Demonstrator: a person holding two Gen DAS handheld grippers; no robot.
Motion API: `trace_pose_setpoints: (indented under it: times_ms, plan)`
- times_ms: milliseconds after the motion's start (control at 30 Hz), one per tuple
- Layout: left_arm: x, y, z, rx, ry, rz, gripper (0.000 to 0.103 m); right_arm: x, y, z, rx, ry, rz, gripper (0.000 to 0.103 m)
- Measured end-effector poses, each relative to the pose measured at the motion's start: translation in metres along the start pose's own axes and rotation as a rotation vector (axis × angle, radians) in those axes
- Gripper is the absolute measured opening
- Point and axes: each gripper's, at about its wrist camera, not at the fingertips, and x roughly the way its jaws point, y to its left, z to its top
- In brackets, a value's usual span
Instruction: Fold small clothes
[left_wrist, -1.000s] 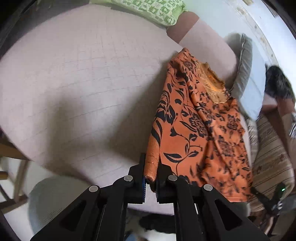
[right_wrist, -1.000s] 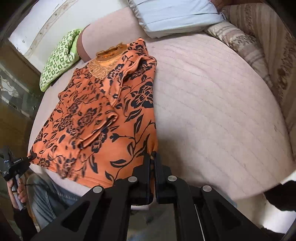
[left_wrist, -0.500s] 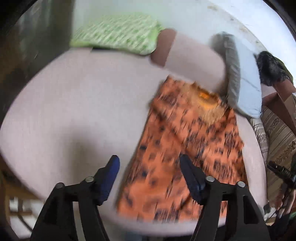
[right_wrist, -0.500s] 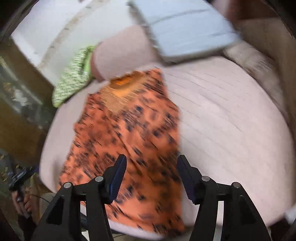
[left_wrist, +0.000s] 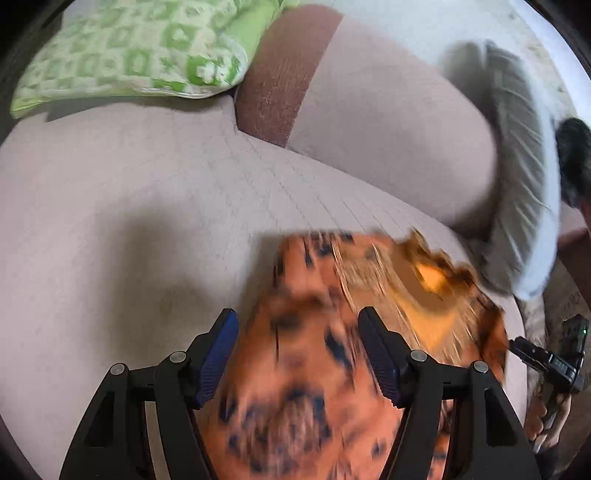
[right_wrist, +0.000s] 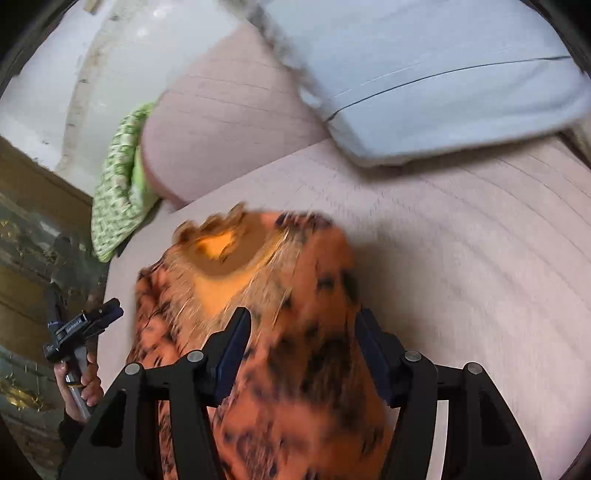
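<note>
Pinkish quilted bedding (left_wrist: 129, 192) spreads ahead of both claws. Left gripper (left_wrist: 297, 354) stands wide, holding nothing; the orange floral garment (left_wrist: 314, 369) lies blurred between and beyond its fingers. Right gripper (right_wrist: 301, 350) is wide too, the garment (right_wrist: 280, 302) under it. Green pillow (left_wrist: 129, 51) lies far ahead-left of the left claw, a pale blue pillow (right_wrist: 443, 74) beyond the right.

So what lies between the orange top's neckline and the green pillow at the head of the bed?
Only bare pink quilted bedspread lies between the orange floral top and the green patterned pillow; the left wrist view shows it best.
</note>
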Motion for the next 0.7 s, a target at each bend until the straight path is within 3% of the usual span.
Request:
trace_pose_setpoints:
  times_ms: [133, 200, 267, 333, 367, 533, 700]
  plan:
    - [0.05, 0.005, 0.029, 0.03, 0.053, 0.011, 0.065, 0.038, 0.001, 0.035, -0.032, 0.027, -0.031, 0.059]
    - [0.072, 0.01, 0.035, 0.015, 0.097, 0.002, 0.045, 0.053, 0.0, 0.044, -0.028, 0.056, -0.035, 0.053]
    - [0.09, 0.013, 0.037, 0.008, 0.147, -0.042, 0.023, 0.066, 0.0, 0.046, -0.047, 0.08, -0.078, 0.031]
    - [0.098, 0.014, 0.04, 0.013, 0.128, -0.036, 0.014, 0.076, -0.002, 0.045, -0.048, 0.102, -0.121, 0.018]
    - [0.098, 0.015, 0.042, 0.004, 0.128, -0.06, 0.009, 0.073, -0.001, 0.043, -0.048, 0.087, -0.118, 0.016]
    - [0.043, 0.015, 0.038, 0.021, 0.022, -0.17, 0.007, 0.028, 0.006, 0.035, -0.052, -0.003, -0.052, 0.014]
    - [-0.064, 0.02, -0.004, 0.051, -0.111, -0.262, 0.007, -0.071, 0.042, -0.013, -0.14, -0.116, 0.031, 0.013]
